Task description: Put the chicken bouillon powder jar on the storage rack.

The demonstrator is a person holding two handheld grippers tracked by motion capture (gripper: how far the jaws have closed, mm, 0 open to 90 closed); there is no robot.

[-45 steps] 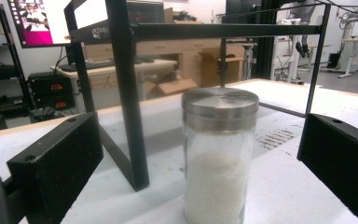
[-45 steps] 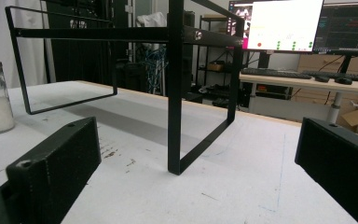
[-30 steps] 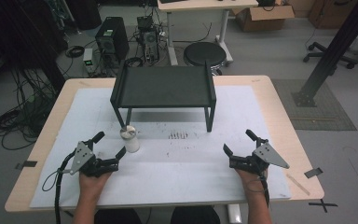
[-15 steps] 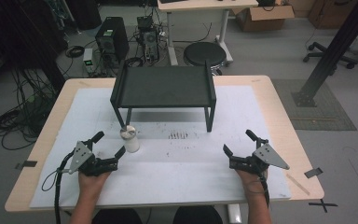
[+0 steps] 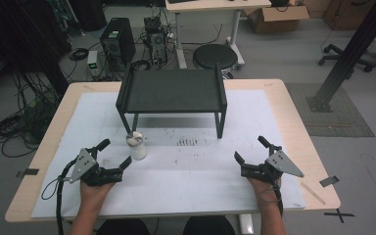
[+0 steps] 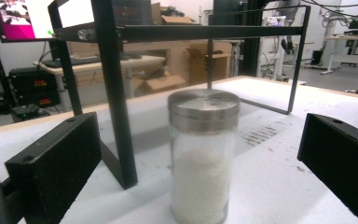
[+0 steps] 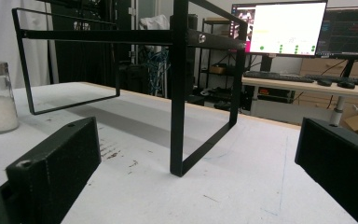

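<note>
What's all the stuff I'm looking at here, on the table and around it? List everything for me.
Jar: one, clear glass with a metal lid, white grains inside, on the mat by the rack's front left leg.
Rack: one, black metal, a raised shelf on legs, at the far middle of the table.
Mat: one, white, covering most of the table, with dark specks near its middle.
Table: one, light wood.
Stool: one, black and round, on the floor behind the table.
Computer tower: one, black, on the floor among cables.
Cardboard box: one, brown, far right floor.
Left gripper: one, black, jaws open, pointed at the jar.
Right gripper: one, black, jaws open, holding nothing.
</note>
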